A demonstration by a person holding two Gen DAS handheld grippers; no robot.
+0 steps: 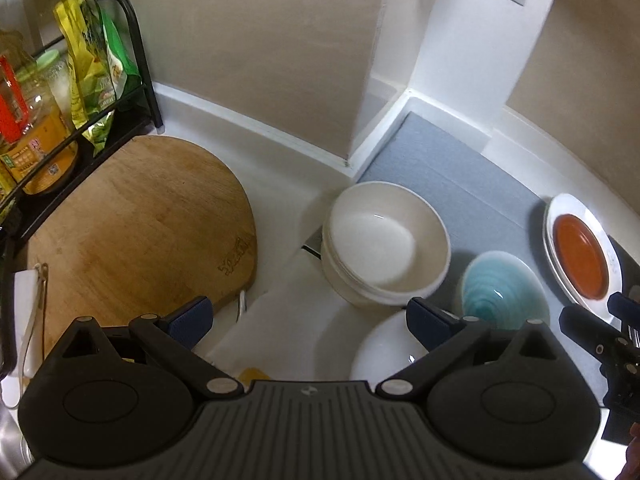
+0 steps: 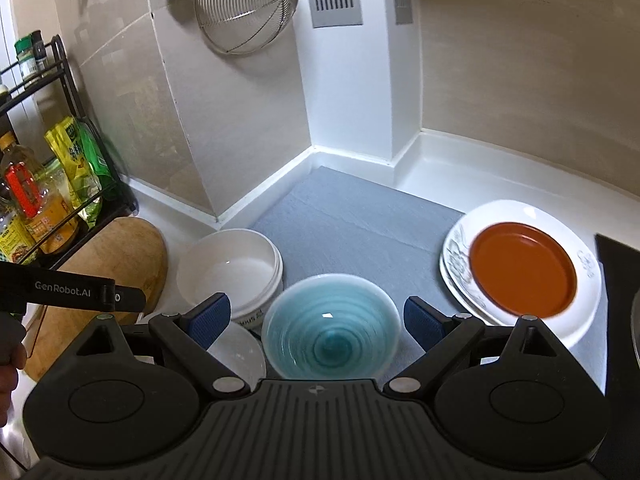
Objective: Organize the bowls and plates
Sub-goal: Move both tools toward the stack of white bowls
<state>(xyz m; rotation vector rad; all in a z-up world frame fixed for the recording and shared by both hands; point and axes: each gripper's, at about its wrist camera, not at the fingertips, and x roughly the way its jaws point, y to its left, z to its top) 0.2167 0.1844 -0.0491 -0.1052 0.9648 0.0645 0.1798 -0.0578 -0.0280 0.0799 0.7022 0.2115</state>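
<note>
Both grippers, left [image 1: 308,320] and right [image 2: 316,318], gape wide, empty; teal bowl [image 2: 332,320] upright, mouth up, grey mat [image 2: 352,216] bare behind.

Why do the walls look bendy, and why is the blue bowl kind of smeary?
Both wrist views come through fisheye lenses, so straight wall edges bow outward toward the picture borders. In the right wrist view the glazed turquoise ringed bowl and the round orange plate have smeared edges, which looks like motion blur. In the left wrist view the stacked cream bowls look soft too, with a small glare spot inside.
</note>
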